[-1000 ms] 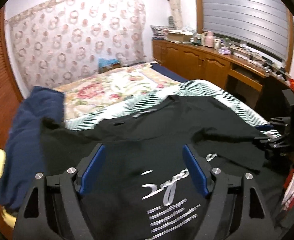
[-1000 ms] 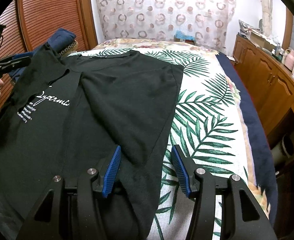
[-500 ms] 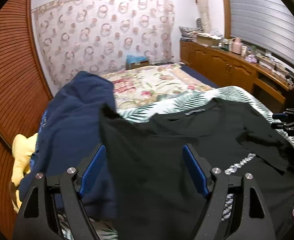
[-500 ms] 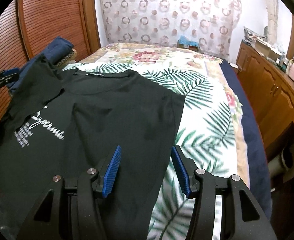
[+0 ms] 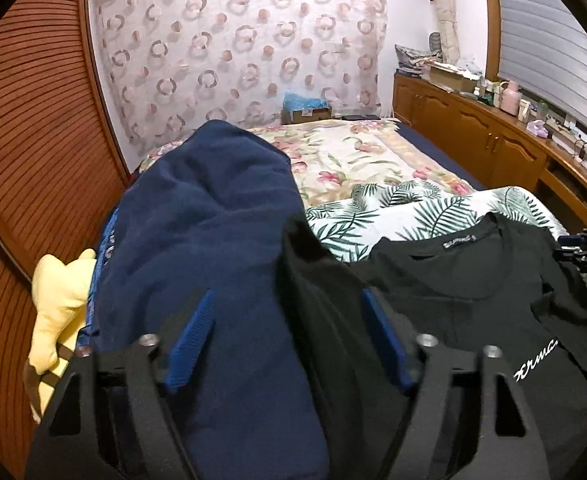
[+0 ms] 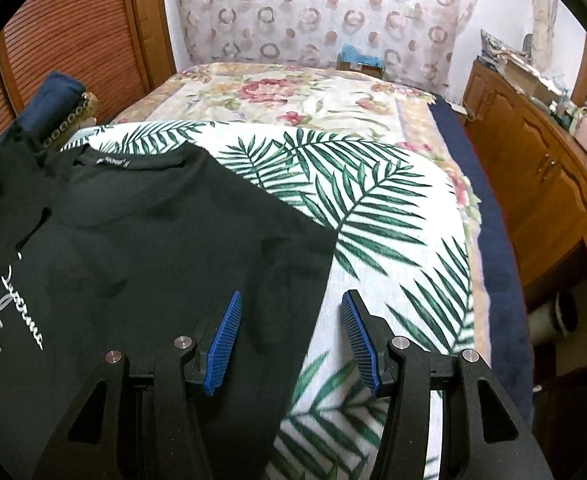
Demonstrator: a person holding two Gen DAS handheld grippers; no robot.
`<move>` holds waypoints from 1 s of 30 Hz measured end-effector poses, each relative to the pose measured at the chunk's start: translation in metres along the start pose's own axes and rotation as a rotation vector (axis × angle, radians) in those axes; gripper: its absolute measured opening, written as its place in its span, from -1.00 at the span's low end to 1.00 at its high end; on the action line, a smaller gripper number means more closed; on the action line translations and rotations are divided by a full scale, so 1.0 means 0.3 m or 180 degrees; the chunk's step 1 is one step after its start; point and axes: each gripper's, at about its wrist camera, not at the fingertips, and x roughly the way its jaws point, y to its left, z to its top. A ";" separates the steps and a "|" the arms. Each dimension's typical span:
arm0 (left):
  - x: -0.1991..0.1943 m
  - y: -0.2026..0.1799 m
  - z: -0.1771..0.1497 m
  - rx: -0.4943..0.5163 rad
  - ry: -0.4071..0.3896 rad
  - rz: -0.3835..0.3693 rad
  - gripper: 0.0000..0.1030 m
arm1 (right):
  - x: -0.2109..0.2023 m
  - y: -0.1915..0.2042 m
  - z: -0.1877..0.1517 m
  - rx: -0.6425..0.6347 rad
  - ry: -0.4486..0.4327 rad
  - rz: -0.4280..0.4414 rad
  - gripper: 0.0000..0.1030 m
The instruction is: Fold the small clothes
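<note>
A black T-shirt (image 6: 141, 248) with white lettering lies spread on the palm-leaf blanket (image 6: 373, 216) on the bed. My right gripper (image 6: 289, 332) is open and empty, over the shirt's right edge. In the left wrist view the same shirt (image 5: 473, 292) lies to the right, its left sleeve running up between my fingers. My left gripper (image 5: 289, 336) is open and empty, over a navy garment (image 5: 213, 240) and that black sleeve. The right gripper shows at the far right edge of the left wrist view (image 5: 585, 240).
A yellow cloth (image 5: 57, 304) lies left of the navy garment by the wooden slatted wall (image 5: 21, 160). A floral bedspread (image 6: 293, 96) covers the far bed. Wooden cabinets (image 6: 541, 168) with clutter on top run along the right side.
Both grippers have pulled back and swung. The left view has turned left from over the shirt's lettering to the navy garment. The shirt's right side now lies flatter, without the earlier fold.
</note>
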 end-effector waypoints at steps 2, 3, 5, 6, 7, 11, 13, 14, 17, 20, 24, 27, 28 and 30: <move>0.007 -0.002 0.009 -0.0033 0.0009 -0.0116 0.03 | 0.016 -0.004 0.015 0.0037 0.0000 0.0022 0.05; 0.012 -0.006 0.014 -0.0032 0.0014 -0.0163 0.02 | 0.022 -0.006 0.020 0.0039 -0.0002 0.0021 0.05; 0.028 -0.016 0.021 -0.0004 0.0045 -0.0204 -0.03 | 0.030 -0.002 0.025 0.0040 -0.0009 0.0026 0.05; 0.040 -0.020 0.025 0.0010 0.0079 -0.0204 -0.08 | 0.027 -0.005 0.022 0.0035 -0.0006 0.0029 0.05; 0.049 -0.025 0.026 0.0024 0.0111 -0.0214 -0.19 | 0.032 0.002 0.026 0.0013 0.0004 0.0031 0.05; 0.069 -0.050 0.028 0.0148 0.0185 -0.0211 -0.68 | 0.037 0.020 0.032 -0.0094 0.0020 0.0095 -0.12; 0.060 -0.056 0.026 0.0151 0.0174 -0.0199 -0.88 | 0.028 0.028 0.029 -0.0153 0.0009 0.0141 -0.45; 0.053 -0.054 0.026 0.0128 0.0176 -0.0216 -0.89 | 0.020 0.036 0.027 -0.0206 -0.0012 0.0134 -0.80; -0.009 -0.067 0.027 0.0146 0.0054 -0.0226 -0.91 | -0.030 0.063 0.029 -0.0295 -0.0190 0.0116 -0.87; -0.101 -0.101 0.021 0.0191 -0.0118 -0.0301 -0.91 | -0.128 0.071 0.032 -0.0286 -0.0449 0.0185 -0.88; -0.239 -0.138 -0.010 0.0240 -0.0320 -0.0393 -0.92 | -0.257 0.078 0.005 -0.0258 -0.0712 0.0256 -0.89; -0.344 -0.161 -0.050 0.0274 -0.0448 -0.0449 -0.92 | -0.345 0.094 -0.041 -0.0257 -0.0850 0.0299 -0.89; -0.381 -0.164 -0.067 0.0278 -0.0493 -0.0443 -0.92 | -0.371 0.103 -0.060 -0.0260 -0.0894 0.0315 -0.89; -0.435 -0.159 -0.100 0.0244 -0.0547 -0.0458 -0.92 | -0.431 0.112 -0.103 -0.0262 -0.0981 0.0347 -0.89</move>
